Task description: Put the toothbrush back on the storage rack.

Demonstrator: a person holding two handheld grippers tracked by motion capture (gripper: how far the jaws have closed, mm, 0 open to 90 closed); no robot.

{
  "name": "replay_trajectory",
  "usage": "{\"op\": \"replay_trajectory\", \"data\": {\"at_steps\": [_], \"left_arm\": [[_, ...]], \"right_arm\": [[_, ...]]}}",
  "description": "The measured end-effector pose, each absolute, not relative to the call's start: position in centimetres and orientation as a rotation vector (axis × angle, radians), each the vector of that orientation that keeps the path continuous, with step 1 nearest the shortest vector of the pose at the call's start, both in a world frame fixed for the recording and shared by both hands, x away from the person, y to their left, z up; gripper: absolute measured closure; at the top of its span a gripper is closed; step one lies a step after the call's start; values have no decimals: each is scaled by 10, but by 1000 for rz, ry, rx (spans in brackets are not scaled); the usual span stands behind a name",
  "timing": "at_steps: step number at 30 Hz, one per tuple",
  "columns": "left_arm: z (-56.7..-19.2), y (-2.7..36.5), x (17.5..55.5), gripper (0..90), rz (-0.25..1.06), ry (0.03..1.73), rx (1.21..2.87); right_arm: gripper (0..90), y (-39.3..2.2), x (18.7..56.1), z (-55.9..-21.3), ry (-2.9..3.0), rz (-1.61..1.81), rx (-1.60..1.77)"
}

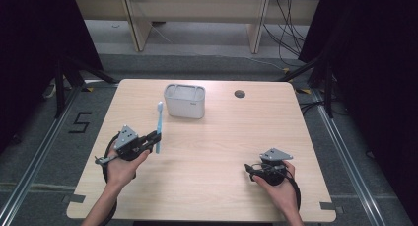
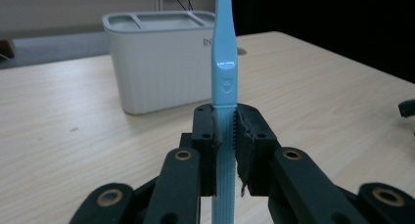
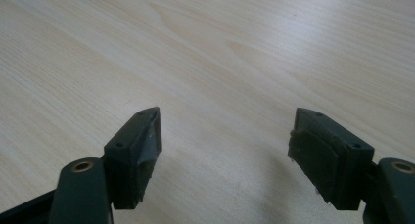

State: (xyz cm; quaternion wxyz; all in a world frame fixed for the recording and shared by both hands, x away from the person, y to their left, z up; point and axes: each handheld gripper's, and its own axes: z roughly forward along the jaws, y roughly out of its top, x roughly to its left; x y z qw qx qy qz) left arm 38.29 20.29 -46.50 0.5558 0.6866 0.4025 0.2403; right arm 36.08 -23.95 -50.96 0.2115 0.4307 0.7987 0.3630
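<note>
A light blue toothbrush [image 1: 158, 125] stands nearly upright in my left gripper [image 1: 156, 137], which is shut on its ribbed handle. In the left gripper view the pads [image 2: 244, 136] press on both sides of the toothbrush [image 2: 224, 77], and its top runs out of the frame. A grey-white holder [image 1: 185, 101] with open compartments stands at the table's back middle, just beyond and right of the brush; the holder [image 2: 156, 62] is close ahead in the left gripper view. My right gripper [image 1: 249, 169] rests low at the front right, and the right gripper [image 3: 222, 150] stands open over bare wood.
The light wooden table [image 1: 207, 152] has a round cable hole [image 1: 239, 94] at the back right. Black curtains flank both sides, and wooden furniture legs with loose cables stand on the floor behind the table.
</note>
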Motion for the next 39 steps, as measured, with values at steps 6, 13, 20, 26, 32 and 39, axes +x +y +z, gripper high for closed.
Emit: {"op": "replay_trajectory", "data": {"at_steps": [6,13,20,26,32,39], "left_arm": [[-465,205,384,784,599,942,1586],[-464,207,386,784,614,952,1543],[-460,208,390,784,642,949,1513],[-459,210,392,784,662,951,1503],[-455,211,396,784,680,948,1492],[-449,210,401,785,703,938,1479]], "right_arm": [[283,-239,361,-510,2214,1013,1197],[284,-237,360,-510,2203,1020,1184],[280,-236,359,-509,2176,1039,1176],[278,-236,359,-510,2158,1049,1165],[277,-235,359,-510,2154,1049,1164],[275,-234,358,-511,2137,1067,1155]]}}
